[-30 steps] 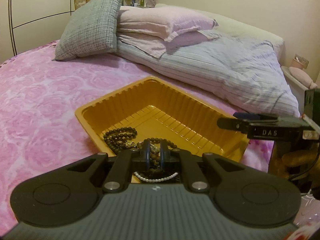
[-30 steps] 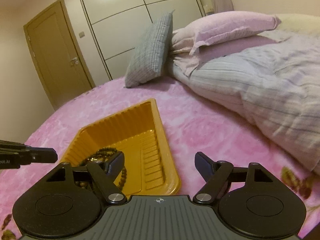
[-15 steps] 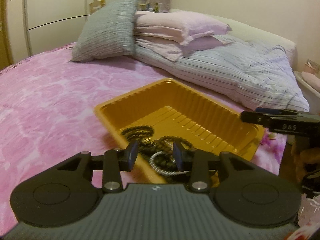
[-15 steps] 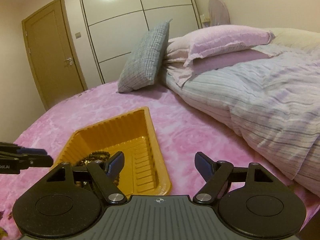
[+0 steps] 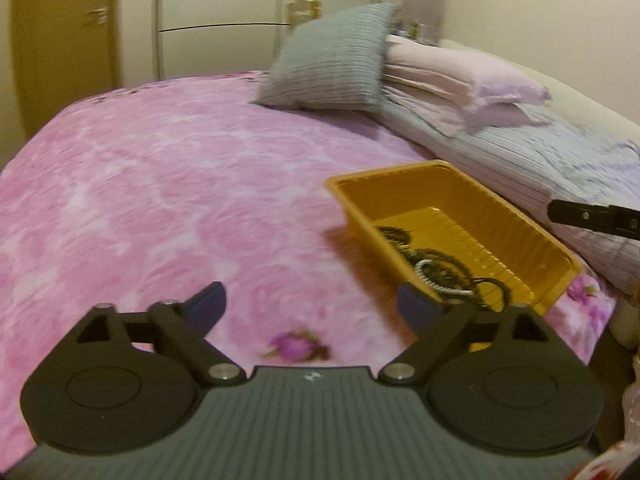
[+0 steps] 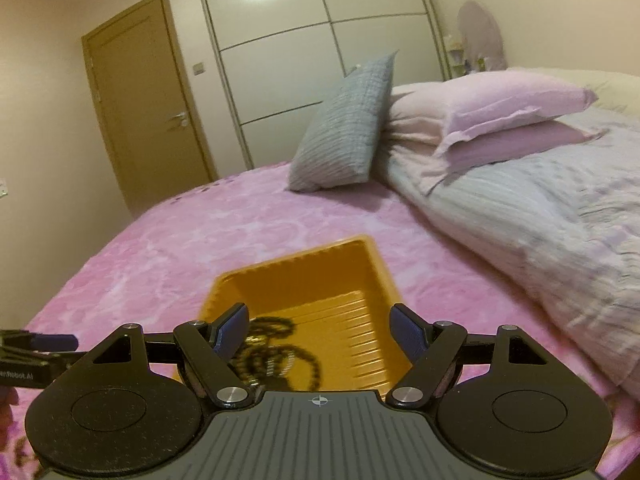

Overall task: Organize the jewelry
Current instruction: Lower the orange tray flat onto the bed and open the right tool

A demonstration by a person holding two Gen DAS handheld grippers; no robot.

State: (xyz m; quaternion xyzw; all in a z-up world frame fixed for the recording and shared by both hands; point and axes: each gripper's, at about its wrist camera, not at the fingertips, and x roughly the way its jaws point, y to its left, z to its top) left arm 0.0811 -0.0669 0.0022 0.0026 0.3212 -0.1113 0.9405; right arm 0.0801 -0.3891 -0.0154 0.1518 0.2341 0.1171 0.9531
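An orange plastic tray (image 5: 520, 220) lies on the pink bedspread. Inside it lie dark beaded strings (image 5: 444, 264) and a pearl-like bracelet (image 5: 424, 276). My left gripper (image 5: 310, 304) is open and empty, to the left of the tray, over the bedspread. My right gripper (image 6: 320, 330) is open and empty, over the tray's near end (image 6: 376, 264), with the dark beads (image 6: 276, 356) just below its left finger. The left gripper's tip (image 6: 44, 340) shows at the left edge of the right wrist view. The right gripper's tip (image 5: 592, 216) shows at the right edge of the left wrist view.
A grey pillow (image 5: 332, 68), pink pillows (image 5: 452, 76) and a striped duvet (image 5: 540, 168) lie beyond the tray. A wardrobe (image 6: 320, 60) and a door (image 6: 144, 100) stand past the bed. The bed's edge (image 5: 600, 320) is just right of the tray.
My left gripper opened, dropped the beads and pearl bracelet into the tray, then swung left away from it. My right gripper moved over the tray's near end.
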